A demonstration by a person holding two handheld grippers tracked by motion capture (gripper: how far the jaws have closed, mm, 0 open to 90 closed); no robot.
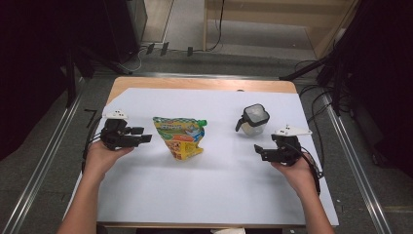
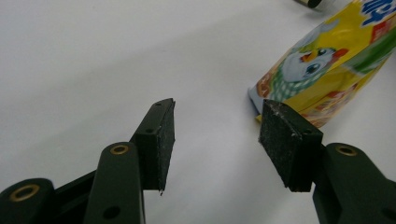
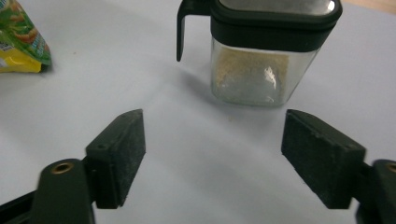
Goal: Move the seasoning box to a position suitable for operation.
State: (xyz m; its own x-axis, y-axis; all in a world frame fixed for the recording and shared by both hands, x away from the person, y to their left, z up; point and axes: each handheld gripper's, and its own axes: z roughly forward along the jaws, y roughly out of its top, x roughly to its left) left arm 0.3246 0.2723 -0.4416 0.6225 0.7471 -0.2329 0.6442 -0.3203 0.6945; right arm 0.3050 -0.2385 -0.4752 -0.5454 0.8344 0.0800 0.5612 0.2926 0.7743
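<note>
A yellow and green printed pouch (image 1: 181,135) with a green cap lies flat on the white sheet left of centre. To its left my left gripper (image 1: 143,138) is open, jaws pointing at the pouch, nothing between them; in the left gripper view the pouch (image 2: 327,70) lies just beyond the right jaw. A clear square jar (image 1: 254,120) with a black lid and side handle, holding pale powder, stands right of centre. My right gripper (image 1: 258,151) is open a little in front of it. In the right gripper view the jar (image 3: 261,51) stands beyond the empty gap.
The white sheet (image 1: 214,190) covers most of the wooden table (image 1: 195,84). Metal rails run along both sides of the table, and cables lie on the floor at the right. The sheet's near half is bare.
</note>
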